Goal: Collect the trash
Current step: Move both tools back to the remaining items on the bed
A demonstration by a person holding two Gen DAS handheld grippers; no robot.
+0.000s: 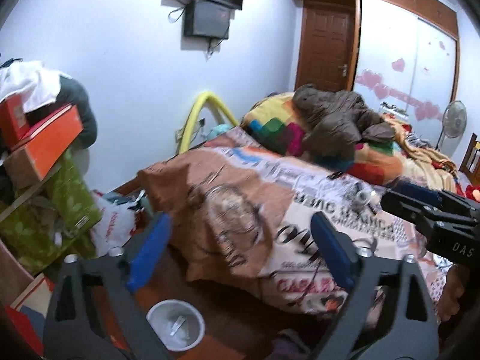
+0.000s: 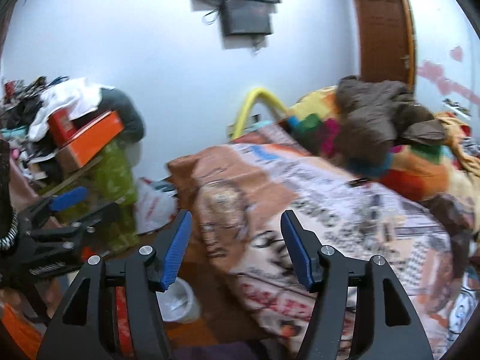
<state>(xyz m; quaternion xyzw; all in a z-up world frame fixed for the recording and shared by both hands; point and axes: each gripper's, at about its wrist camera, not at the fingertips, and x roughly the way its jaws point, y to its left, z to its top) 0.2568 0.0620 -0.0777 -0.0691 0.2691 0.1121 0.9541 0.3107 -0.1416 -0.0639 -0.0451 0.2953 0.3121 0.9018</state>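
A small white bin [image 1: 175,325] with pale scraps inside stands on the brown floor beside the bed; the right wrist view shows the bin [image 2: 180,303] just past my left finger. My left gripper [image 1: 240,252] hangs above the bed corner, open, its blue pads wide apart with nothing between them. My right gripper [image 2: 237,249] is also open and empty over the blanket. Each gripper shows in the other's view: the right gripper [image 1: 399,201] at the right edge, the left gripper [image 2: 87,207] at the left. A white plastic bag [image 1: 111,228] with red print lies on the floor by the wall.
A bed [image 1: 300,204] with a printed blanket fills the middle, with a brown jacket [image 1: 336,120] and coloured bedding behind. Orange boxes [image 1: 45,147], clothes and green cloth pile up at the left. A small silvery object [image 1: 361,198] lies on the blanket. Door and wardrobe stand behind.
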